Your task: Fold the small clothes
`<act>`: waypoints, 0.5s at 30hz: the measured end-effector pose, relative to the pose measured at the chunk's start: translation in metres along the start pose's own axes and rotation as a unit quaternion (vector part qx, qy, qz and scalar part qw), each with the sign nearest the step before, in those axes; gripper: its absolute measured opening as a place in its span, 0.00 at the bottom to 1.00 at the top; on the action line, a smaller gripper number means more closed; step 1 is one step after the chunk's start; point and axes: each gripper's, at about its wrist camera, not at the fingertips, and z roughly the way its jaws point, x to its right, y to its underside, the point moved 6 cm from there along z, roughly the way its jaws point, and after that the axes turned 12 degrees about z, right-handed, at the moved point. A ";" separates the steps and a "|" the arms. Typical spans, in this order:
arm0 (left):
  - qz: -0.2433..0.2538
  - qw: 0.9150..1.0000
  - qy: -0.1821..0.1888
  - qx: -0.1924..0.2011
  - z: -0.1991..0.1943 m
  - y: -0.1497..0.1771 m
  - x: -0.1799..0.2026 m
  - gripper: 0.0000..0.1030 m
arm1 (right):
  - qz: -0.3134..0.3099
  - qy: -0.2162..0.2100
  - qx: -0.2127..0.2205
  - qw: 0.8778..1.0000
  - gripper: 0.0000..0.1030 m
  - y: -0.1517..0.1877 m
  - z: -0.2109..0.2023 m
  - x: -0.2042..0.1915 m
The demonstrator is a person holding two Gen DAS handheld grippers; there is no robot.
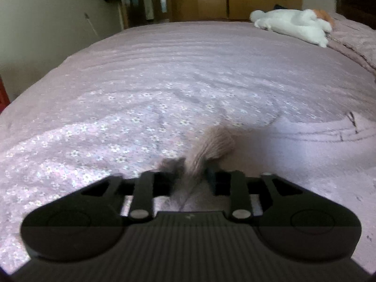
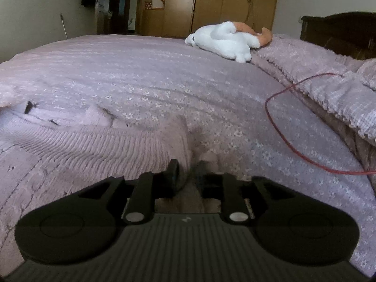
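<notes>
In the left wrist view, the left gripper point(image 1: 191, 166) is clenched on a bunched corner of a pale pink knit garment point(image 1: 317, 145), the pinched fabric rising as a grey-pink tuft straight ahead of the jaws. The rest of the garment spreads flat to the right of the jaws, with dark stitched seams curving across it. It lies on a bed covered by a pink floral bedspread point(image 1: 141, 75), which fills the space ahead and to the left of the jaws. Far ahead and to the right rests a white plush toy point(image 1: 291, 25). In the right wrist view, the right gripper point(image 2: 188, 171) pinches another edge of the same knit garment point(image 2: 82, 145), a ribbed fold standing up directly in front of the closed jaws. The body of the garment stretches away to the left of the jaws. To the right of the jaws a red cable point(image 2: 282, 136) loops over the bedspread point(image 2: 164, 70), and the plush toy point(image 2: 225, 42) lies far ahead, slightly right.
</notes>
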 end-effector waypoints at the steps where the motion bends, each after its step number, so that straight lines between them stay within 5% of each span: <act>1: -0.008 1.000 -0.003 0.000 -0.001 0.000 -0.003 0.44 | -0.002 0.005 0.003 1.000 0.34 0.000 -0.001 -0.001; 6: -0.049 0.999 -0.003 -0.004 -0.003 -0.001 -0.016 0.53 | 0.024 0.011 0.006 1.000 0.49 -0.001 0.001 0.008; 15: -0.062 0.998 -0.020 -0.017 -0.035 0.004 -0.032 0.53 | 0.103 -0.006 0.000 0.995 0.58 -0.004 -0.006 0.026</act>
